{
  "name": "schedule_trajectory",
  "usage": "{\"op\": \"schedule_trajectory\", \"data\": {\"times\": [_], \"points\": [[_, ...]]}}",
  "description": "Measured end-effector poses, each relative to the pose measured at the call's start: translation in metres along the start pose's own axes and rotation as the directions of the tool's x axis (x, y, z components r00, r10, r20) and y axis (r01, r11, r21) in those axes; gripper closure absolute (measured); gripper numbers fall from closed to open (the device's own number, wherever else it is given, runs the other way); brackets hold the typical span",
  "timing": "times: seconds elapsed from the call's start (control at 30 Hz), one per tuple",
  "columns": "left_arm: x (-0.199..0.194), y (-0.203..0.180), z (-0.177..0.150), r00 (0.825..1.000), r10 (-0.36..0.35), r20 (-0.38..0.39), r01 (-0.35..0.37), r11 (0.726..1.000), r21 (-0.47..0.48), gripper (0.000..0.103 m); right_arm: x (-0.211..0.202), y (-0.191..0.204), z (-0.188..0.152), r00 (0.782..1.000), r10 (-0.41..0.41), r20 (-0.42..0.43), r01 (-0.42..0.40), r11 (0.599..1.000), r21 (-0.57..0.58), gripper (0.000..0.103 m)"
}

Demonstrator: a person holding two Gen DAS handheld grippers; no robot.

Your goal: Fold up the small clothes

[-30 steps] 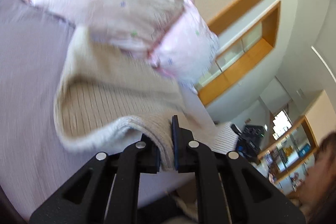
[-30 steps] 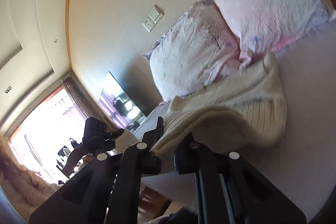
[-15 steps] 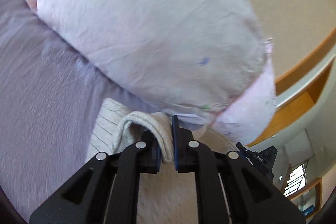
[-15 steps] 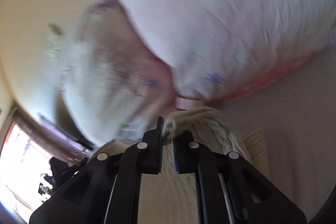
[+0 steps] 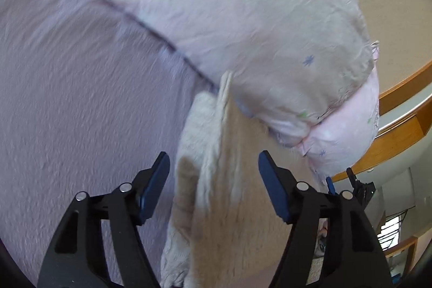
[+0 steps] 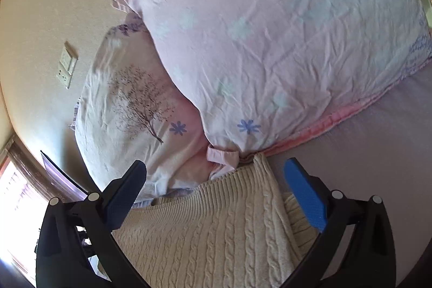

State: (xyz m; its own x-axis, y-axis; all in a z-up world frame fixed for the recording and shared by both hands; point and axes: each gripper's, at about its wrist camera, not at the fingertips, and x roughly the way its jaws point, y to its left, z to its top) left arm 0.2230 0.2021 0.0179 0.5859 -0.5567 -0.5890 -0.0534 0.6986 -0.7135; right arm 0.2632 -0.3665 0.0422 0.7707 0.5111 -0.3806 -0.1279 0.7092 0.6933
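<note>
While both grippers hang over the bed (image 5: pixel 81 99), the left gripper (image 5: pixel 213 180) has its fingers spread wide, gripping nothing; the cream knit sweater (image 5: pixel 216 193) lies between and beyond them; the right gripper (image 6: pixel 216 180) is likewise wide and empty above the sweater (image 6: pixel 216 234), whose far corner touches the floral pillows (image 6: pixel 270 45).

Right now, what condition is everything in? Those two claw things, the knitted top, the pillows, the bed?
Left gripper: open, holding nothing.
Right gripper: open, holding nothing.
Cream sweater: lying on the bed, folded over itself, top edge against the pillows.
Front pillow: leaning on the other pillow, wrinkled.
Tree-print pillow: partly covered by the front pillow.
Bed sheet: spread flat, lightly creased.
</note>
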Motion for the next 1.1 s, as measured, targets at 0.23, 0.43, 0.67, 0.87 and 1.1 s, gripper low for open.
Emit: {"op": "schedule_trajectory", "data": {"times": [0.23, 0.43, 0.67, 0.87, 1.1], "points": [[0.022, 0.0, -0.013, 0.995, -0.059, -0.075, 0.059, 0.998, 0.0, 0.066, -0.005, -0.007, 0.006, 0.998, 0.054, -0.026, -0.052, 0.996, 0.066, 0.001], [0.021, -0.034, -0.017, 0.973, -0.221, -0.068, 0.213, 0.971, -0.107, 0.082, -0.024, -0.008, 0.013, 0.992, 0.127, 0.015, -0.128, 0.985, 0.113, 0.001], [0.105, -0.23, -0.044, 0.798, -0.564, -0.214, 0.583, 0.812, 0.033, 0.081, -0.065, -0.004, 0.033, 0.991, 0.055, 0.123, -0.054, 0.999, -0.01, 0.001], [0.194, -0.264, -0.086, 0.665, -0.63, -0.402, 0.635, 0.759, -0.14, 0.06, -0.073, -0.043, 0.05, 1.0, -0.011, 0.021, 0.01, 0.999, 0.032, 0.001], [0.125, -0.197, -0.065, 0.95, -0.239, -0.203, 0.273, 0.949, 0.16, 0.023, -0.055, -0.076, 0.043, 0.973, -0.043, -0.227, 0.078, 0.986, 0.147, 0.001]]}}
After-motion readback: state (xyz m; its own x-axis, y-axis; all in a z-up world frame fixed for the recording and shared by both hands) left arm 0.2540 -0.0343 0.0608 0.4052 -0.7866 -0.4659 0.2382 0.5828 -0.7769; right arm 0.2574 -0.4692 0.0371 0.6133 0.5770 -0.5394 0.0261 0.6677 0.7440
